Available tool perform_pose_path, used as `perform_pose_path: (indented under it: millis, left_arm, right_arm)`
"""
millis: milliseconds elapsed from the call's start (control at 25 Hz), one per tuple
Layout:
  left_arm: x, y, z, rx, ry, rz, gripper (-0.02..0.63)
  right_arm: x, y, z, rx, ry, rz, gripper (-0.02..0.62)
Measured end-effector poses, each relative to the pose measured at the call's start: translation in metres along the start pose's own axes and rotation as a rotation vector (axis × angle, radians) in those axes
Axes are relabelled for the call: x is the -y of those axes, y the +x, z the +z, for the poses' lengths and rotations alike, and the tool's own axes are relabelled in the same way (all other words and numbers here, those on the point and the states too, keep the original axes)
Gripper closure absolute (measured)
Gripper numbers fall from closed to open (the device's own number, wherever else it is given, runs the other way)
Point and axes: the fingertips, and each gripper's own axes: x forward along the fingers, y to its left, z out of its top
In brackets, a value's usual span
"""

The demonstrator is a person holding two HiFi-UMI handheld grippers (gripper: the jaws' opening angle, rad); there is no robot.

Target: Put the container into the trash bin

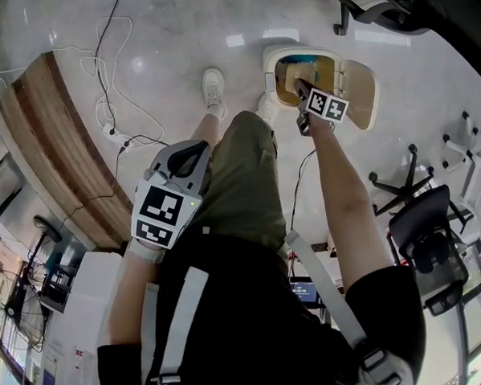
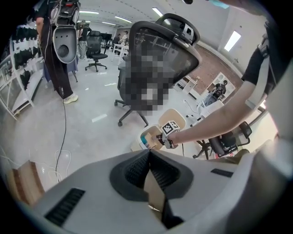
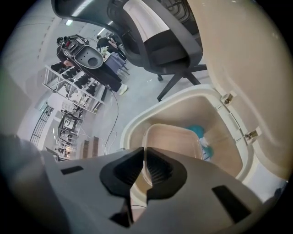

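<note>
Holding a translucent rectangular plastic container [image 3: 171, 139] by its near rim, the right gripper [image 3: 144, 153] has its jaws pinched almost together on that thin edge; in the head view this gripper [image 1: 298, 86] sits at about 1 o'clock, at the end of an outstretched arm, over the cream plastic trash bin [image 1: 275, 57]. The bin's hinged lid [image 1: 362, 93] lies thrown back at the 3 o'clock side of the mouth; the way in is clear.

The container hangs within the bin's rim [image 3: 132, 123], its far end tipped down into the opening, with a scrap of teal rubbish [image 3: 201, 133] just beyond it at 2 o'clock; whether it touches the bin's inner wall cannot be told.

The left gripper [image 2: 149, 155] is closed on nothing, its pads meeting, and it rests by the person's thigh at 9 o'clock in the head view [image 1: 189, 154] (it plays no part here).

By my reading the carry is done and the drop is the step in hand; the next move calls only for parting the right jaws so the container falls free, then lifting clear without catching the rim.
</note>
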Motion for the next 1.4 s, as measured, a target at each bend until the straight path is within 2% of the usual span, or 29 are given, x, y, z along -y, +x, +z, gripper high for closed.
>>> perform_pose_path:
  millis: [440, 560, 640, 1160, 1400]
  left_arm:
    - [0.000, 0.004, -0.001, -0.004, -0.012, -0.005, 0.597]
    - [-0.002, 0.003, -0.003, -0.004, -0.018, 0.003, 0.597]
    - [-0.002, 0.003, -0.002, -0.001, -0.020, 0.003, 0.597]
    - [0.005, -0.004, 0.002, 0.029, -0.010, 0.013, 0.597]
    - [0.009, -0.010, 0.010, 0.055, -0.013, 0.023, 0.597]
  right_arm:
    - [0.018, 0.010, 0.015, -0.002, -0.030, -0.088, 0.563]
    - [0.017, 0.014, 0.014, -0.012, -0.047, -0.097, 0.473]
    - [0.015, 0.014, 0.013, -0.021, -0.055, -0.105, 0.462]
    - [0.007, 0.000, 0.010, -0.026, -0.066, -0.099, 0.465]
    - [-0.006, -0.012, 0.015, -0.029, -0.109, -0.097, 0.499]
